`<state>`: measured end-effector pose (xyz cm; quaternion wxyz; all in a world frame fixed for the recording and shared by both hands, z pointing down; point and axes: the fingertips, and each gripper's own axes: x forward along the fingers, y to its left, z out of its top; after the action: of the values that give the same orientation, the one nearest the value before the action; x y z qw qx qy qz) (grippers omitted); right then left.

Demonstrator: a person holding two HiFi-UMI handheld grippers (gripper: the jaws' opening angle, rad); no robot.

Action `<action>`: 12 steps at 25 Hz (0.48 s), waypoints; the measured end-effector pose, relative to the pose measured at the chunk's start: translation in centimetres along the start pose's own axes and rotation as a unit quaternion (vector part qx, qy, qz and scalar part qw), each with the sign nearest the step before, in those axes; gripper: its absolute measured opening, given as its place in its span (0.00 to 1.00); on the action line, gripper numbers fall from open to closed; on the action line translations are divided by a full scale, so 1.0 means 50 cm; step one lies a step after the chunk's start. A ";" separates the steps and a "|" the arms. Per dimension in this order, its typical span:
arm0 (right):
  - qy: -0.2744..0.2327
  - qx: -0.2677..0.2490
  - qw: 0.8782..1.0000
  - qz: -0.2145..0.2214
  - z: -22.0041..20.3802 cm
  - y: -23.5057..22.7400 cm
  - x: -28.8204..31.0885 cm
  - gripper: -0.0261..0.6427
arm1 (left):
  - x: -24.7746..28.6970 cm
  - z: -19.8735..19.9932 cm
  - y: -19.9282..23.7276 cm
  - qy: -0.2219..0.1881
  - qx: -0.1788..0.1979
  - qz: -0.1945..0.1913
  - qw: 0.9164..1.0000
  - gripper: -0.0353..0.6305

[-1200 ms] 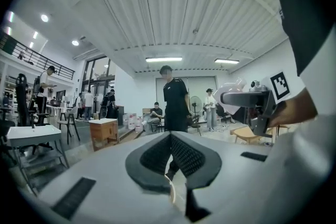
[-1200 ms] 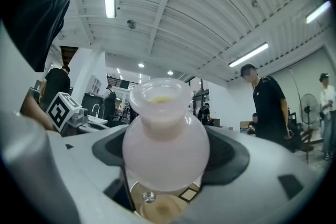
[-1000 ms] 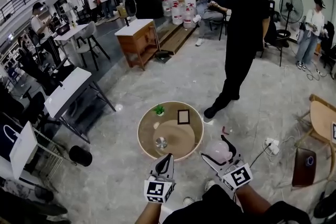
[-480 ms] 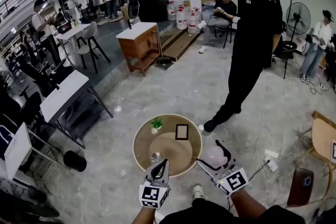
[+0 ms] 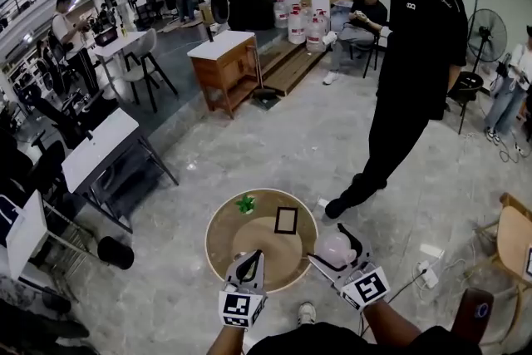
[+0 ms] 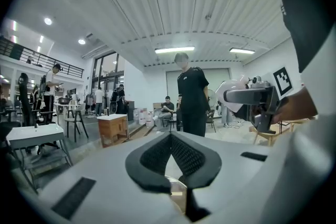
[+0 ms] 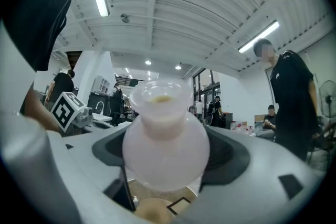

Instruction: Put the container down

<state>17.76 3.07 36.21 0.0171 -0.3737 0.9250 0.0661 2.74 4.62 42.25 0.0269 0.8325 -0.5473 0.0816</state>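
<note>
A pale pink, round-bodied container (image 7: 165, 139) with a wide neck sits between the jaws of my right gripper (image 7: 167, 157), which is shut on it. In the head view the container (image 5: 335, 247) hangs over the right rim of a low round wooden table (image 5: 218, 230), with my right gripper (image 5: 337, 252) around it. My left gripper (image 5: 248, 263) is over the table's near part, its jaws shut with nothing between them (image 6: 170, 138). The left gripper view also shows the container (image 6: 231, 93) off to the right.
On the table stand a small green plant (image 5: 246, 203) and a dark picture frame (image 5: 286, 220). A person in black (image 5: 409, 71) stands just beyond the table. A white desk (image 5: 100, 147) and a black bin (image 5: 115, 252) are to the left, a wooden chair (image 5: 515, 239) to the right.
Both grippers have come in over the table. The container moved from beside the table's right edge to above its rim. A small metal thing on the table is now hidden under my left gripper.
</note>
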 end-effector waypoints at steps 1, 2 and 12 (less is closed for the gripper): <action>0.002 0.001 1.000 0.004 -0.006 -0.006 0.005 0.64 | 0.008 -0.003 0.003 0.003 -0.001 0.005 1.000 0.04; 0.003 0.003 1.000 0.008 -0.012 -0.011 0.009 0.64 | 0.015 -0.008 0.006 0.007 -0.003 0.010 1.000 0.04; 0.025 0.023 0.999 0.033 -0.069 -0.029 0.126 0.64 | 0.070 -0.049 0.104 0.030 -0.023 0.039 0.999 0.04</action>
<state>14.31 -2.78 38.94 0.0002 -0.3441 0.9382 0.0357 -0.94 -0.30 45.01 0.0589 0.8067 -0.5802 0.0950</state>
